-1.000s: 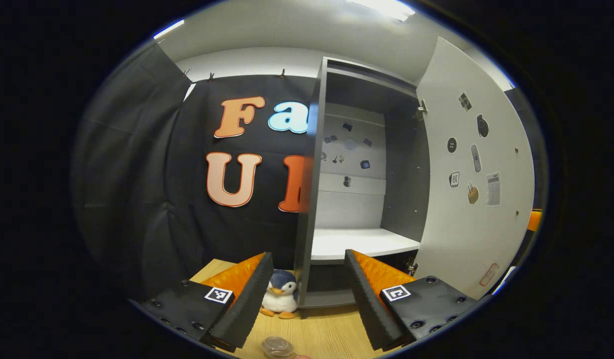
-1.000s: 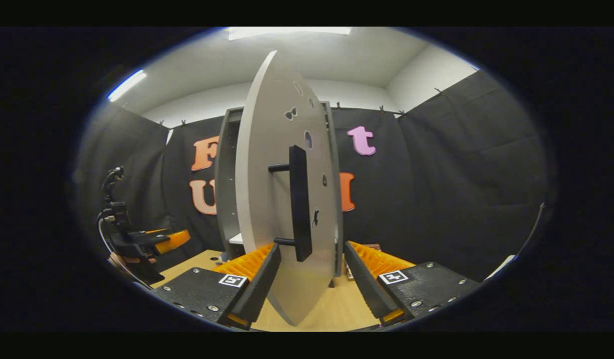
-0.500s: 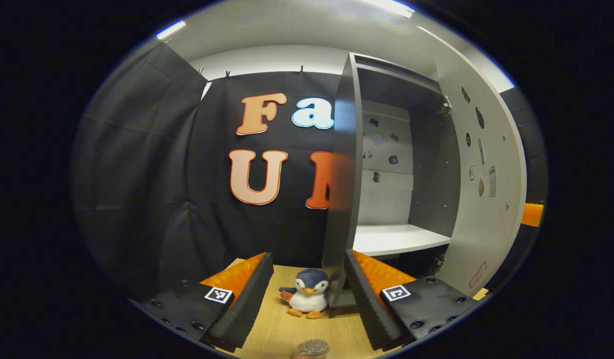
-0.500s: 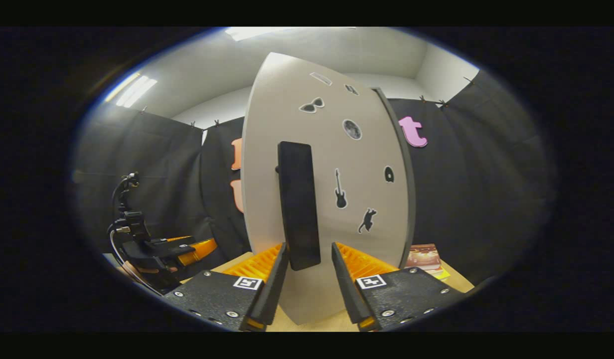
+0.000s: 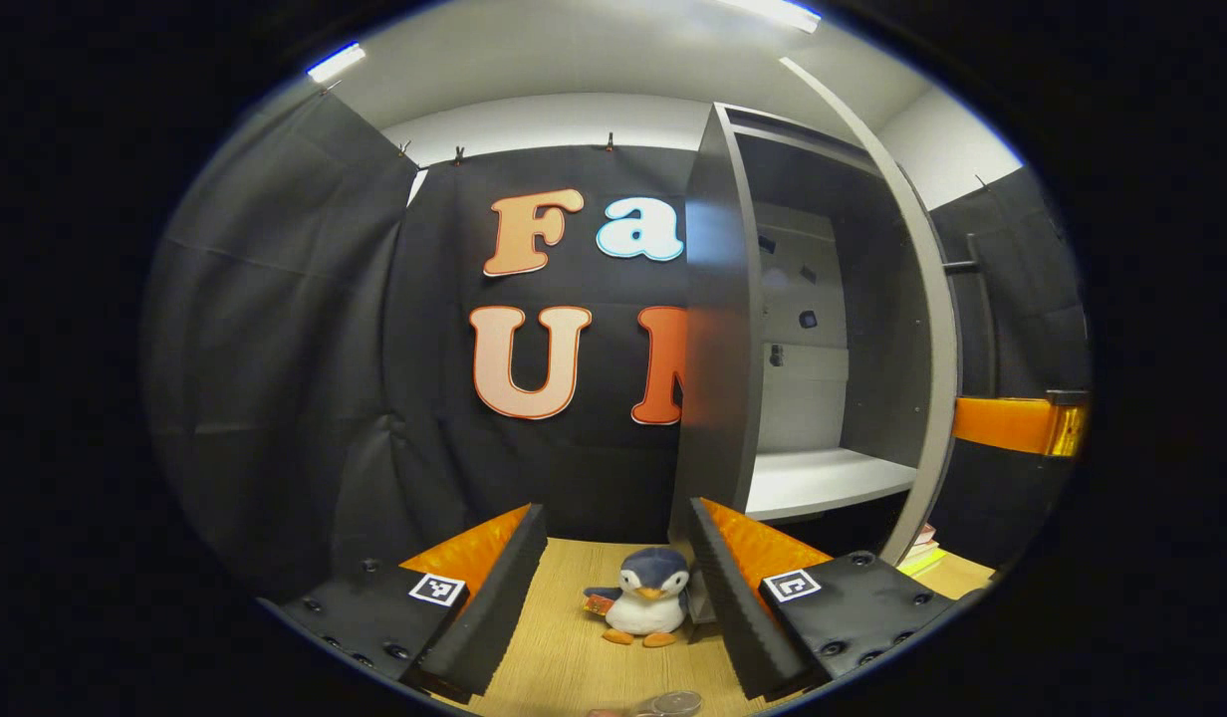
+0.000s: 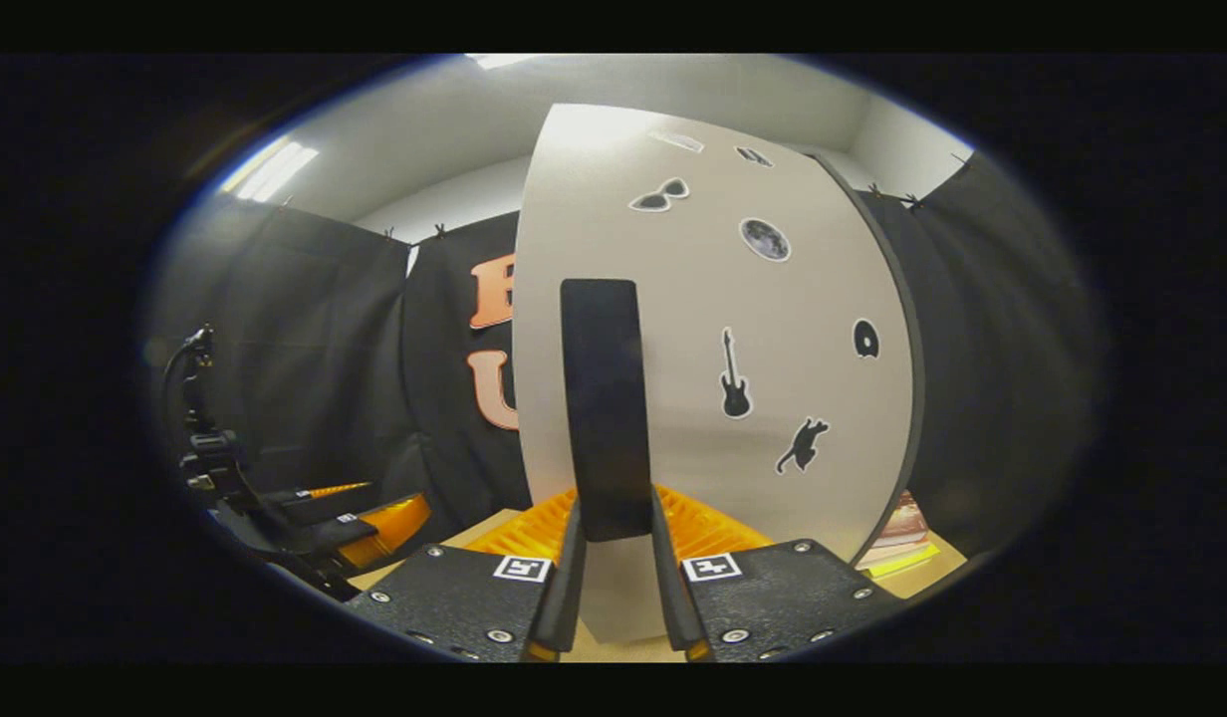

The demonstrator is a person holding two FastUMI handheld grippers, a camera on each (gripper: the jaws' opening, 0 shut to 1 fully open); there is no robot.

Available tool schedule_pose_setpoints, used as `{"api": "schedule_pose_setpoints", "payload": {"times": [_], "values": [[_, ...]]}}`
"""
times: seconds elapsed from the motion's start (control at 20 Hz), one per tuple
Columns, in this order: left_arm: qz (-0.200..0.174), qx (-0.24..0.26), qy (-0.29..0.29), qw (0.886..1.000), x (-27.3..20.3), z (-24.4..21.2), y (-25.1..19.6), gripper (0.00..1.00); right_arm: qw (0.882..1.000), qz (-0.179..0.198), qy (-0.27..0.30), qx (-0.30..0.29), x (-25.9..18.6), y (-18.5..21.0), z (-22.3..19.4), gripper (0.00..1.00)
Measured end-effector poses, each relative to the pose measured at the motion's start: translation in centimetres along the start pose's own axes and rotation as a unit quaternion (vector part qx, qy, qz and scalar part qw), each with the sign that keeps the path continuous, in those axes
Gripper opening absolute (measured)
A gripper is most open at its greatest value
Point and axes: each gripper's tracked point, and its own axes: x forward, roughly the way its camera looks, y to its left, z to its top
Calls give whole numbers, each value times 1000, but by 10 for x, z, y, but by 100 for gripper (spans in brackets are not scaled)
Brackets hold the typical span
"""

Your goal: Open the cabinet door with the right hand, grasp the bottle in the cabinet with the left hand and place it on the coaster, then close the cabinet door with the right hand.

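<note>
In the right gripper view my right gripper [image 6: 613, 518] is shut on the black bar handle [image 6: 606, 398] of the grey cabinet door [image 6: 763, 329], which carries small stickers. In the left gripper view the door [image 5: 934, 329] stands partly open, seen almost edge-on, in front of the grey cabinet [image 5: 718, 329] and its bare white shelf [image 5: 823, 478]. My left gripper [image 5: 613, 518] is open with nothing between its fingers, above the wooden table. A clear round bottle top [image 5: 675, 704] peeks in at the bottom edge. The left gripper [image 6: 360, 518] also shows at the left of the right gripper view.
A penguin plush [image 5: 645, 602] sits on the wooden table [image 5: 564, 657] beside the cabinet's left wall. Books [image 6: 897, 528] lie on the table to the right of the cabinet. One finger of the right gripper [image 5: 1012, 423] shows past the door's edge.
The door has swung from wide open to partly open. My right gripper has gone from open beside the handle to shut on it. The left gripper's view has turned left, away from the cabinet.
</note>
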Motion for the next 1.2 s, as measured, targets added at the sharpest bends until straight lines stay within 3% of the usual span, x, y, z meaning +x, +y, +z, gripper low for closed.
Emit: {"api": "schedule_pose_setpoints", "payload": {"times": [0.65, 0.85, 1.2], "values": [[-68, -25, 23, 997, 43, -23, -3, 93, 999, -33, 7, 18, 50, 7, -5, 34], [-71, -27, 6, 997, 55, -7, 3, 93, 999, -53, 6, -6, 62, -4, -4, 31], [-79, -33, 7, 996, 53, 0, -3, 93, 998, -53, 8, -14, 70, -3, -5, 36]]}}
